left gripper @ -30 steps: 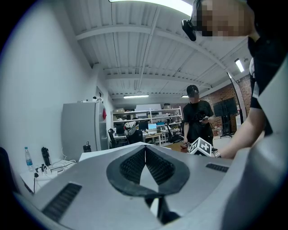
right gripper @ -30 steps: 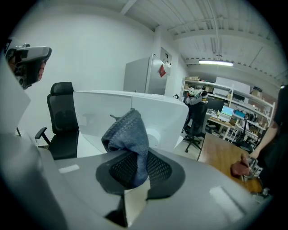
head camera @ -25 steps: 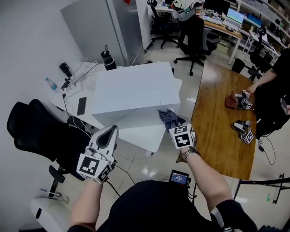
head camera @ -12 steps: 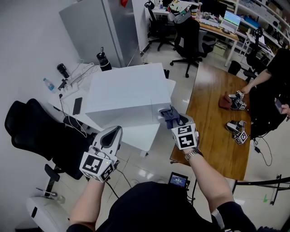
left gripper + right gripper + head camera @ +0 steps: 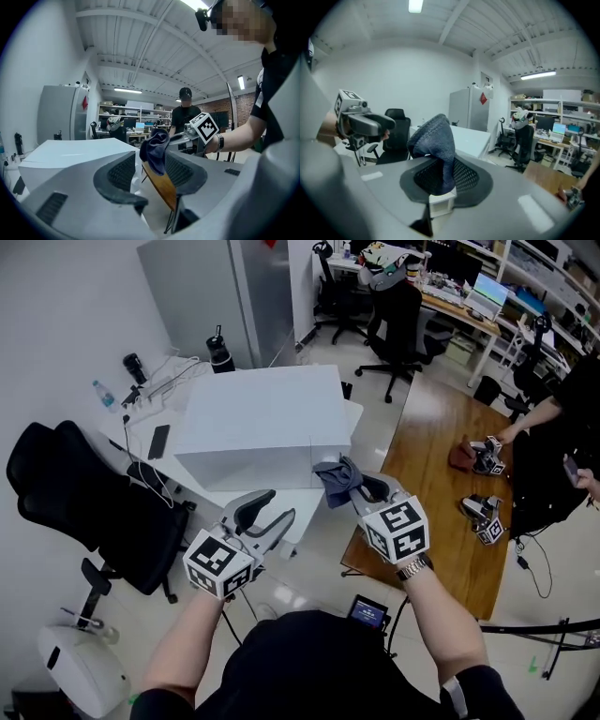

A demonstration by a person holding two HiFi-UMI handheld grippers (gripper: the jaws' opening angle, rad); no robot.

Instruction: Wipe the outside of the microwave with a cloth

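Pinching the cloth (image 5: 333,474), the right gripper (image 5: 359,487) is hanging nearest the microwave's (image 5: 258,418) right front corner; the left gripper's (image 5: 272,512) empty jaws have just been opening.

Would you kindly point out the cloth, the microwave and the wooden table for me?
cloth (image 5: 336,480): head view, its bunched middle.
microwave (image 5: 258,418): head view, its white top.
wooden table (image 5: 441,474): head view, bare top.

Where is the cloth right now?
In the head view the cloth is centre-right, clamped in the right tongs by the microwave's near right corner, with the wooden table to its right.
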